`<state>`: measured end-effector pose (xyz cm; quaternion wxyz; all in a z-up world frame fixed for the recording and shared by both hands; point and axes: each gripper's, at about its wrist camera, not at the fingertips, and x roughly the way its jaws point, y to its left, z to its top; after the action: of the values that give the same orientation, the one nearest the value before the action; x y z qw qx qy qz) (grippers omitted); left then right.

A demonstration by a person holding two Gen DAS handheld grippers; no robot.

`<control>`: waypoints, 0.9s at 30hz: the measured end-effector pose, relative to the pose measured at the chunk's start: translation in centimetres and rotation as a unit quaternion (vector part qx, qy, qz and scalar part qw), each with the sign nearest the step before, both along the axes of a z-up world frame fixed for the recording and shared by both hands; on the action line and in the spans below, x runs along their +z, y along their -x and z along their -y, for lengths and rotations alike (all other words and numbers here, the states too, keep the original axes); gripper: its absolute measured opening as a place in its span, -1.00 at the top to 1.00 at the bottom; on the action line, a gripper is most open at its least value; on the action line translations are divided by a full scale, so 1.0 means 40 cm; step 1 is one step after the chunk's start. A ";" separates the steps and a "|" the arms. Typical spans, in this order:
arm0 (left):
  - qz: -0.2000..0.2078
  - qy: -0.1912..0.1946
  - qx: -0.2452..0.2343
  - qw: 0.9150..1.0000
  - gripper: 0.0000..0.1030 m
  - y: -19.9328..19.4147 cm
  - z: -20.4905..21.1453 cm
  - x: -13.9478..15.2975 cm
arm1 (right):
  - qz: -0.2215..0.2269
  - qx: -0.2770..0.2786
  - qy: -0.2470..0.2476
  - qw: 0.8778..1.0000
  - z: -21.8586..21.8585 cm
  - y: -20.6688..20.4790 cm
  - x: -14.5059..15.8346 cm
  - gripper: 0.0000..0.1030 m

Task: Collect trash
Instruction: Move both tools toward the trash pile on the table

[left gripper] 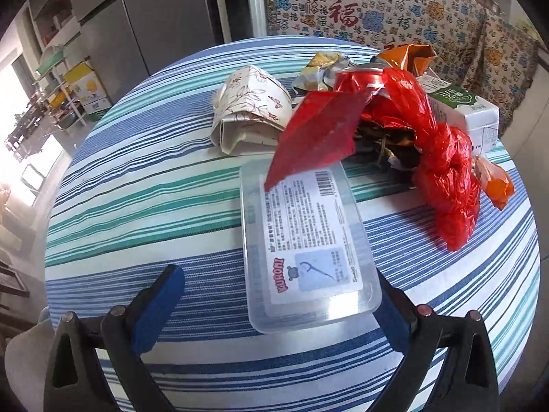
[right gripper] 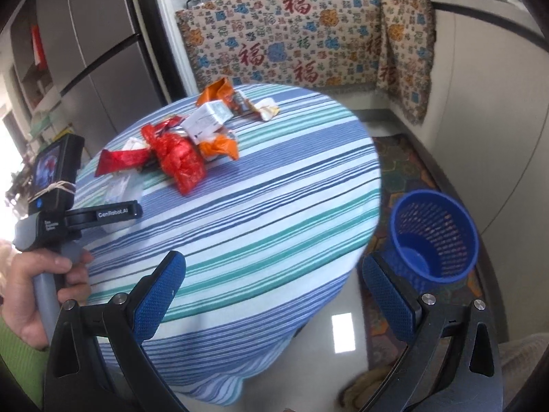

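A clear plastic floss box [left gripper: 305, 247] with a printed label lies on the striped round table [left gripper: 144, 185]. My left gripper [left gripper: 278, 295] is open, its blue fingers on either side of the box's near end, not closed on it. Behind the box lies a trash pile: a red wrapper [left gripper: 319, 134], a knotted red plastic bag [left gripper: 442, 171], a crushed red can [left gripper: 357, 79], a folded floral paper cup [left gripper: 250, 110] and a white-green carton [left gripper: 463, 106]. My right gripper [right gripper: 271, 292] is open and empty above the table's near edge. The pile [right gripper: 178, 154] shows there too.
A blue mesh wastebasket [right gripper: 434, 233] stands on the floor right of the table [right gripper: 274, 178]. The left hand-held gripper body [right gripper: 58, 185] shows at the left of the right wrist view. A patterned cloth [right gripper: 302, 41] covers a counter behind. A grey fridge [right gripper: 96, 51] stands at left.
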<state>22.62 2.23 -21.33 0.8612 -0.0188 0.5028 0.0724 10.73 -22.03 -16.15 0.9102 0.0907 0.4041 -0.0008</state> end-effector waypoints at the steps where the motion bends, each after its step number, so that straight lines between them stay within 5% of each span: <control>1: -0.001 0.014 -0.012 1.000 -1.00 -0.004 -0.013 -0.002 | -0.004 0.007 -0.012 1.000 -0.005 -0.012 -0.004 -0.99; 4: 0.001 0.012 -0.030 0.999 -1.00 -0.015 -0.035 0.004 | -0.018 0.026 -0.031 0.999 -0.034 -0.058 -0.017 -0.99; 14: 0.010 0.014 -0.091 0.996 -1.00 -0.030 -0.081 0.006 | -0.083 0.112 0.035 0.990 -0.208 -0.220 -0.133 -0.98; 18: 0.019 0.013 -0.096 0.995 -1.00 -0.017 -0.091 -0.001 | -0.085 0.130 0.087 0.984 -0.255 -0.224 -0.147 -0.99; 27: 0.031 0.012 -0.096 0.995 -1.00 0.004 -0.096 -0.003 | -0.071 0.140 0.091 0.983 -0.263 -0.215 -0.151 -0.99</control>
<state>22.48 6.06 -21.44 0.8792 0.0169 0.4759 -0.0178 19.35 -11.51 -22.17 0.8747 -0.0506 0.4748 0.0832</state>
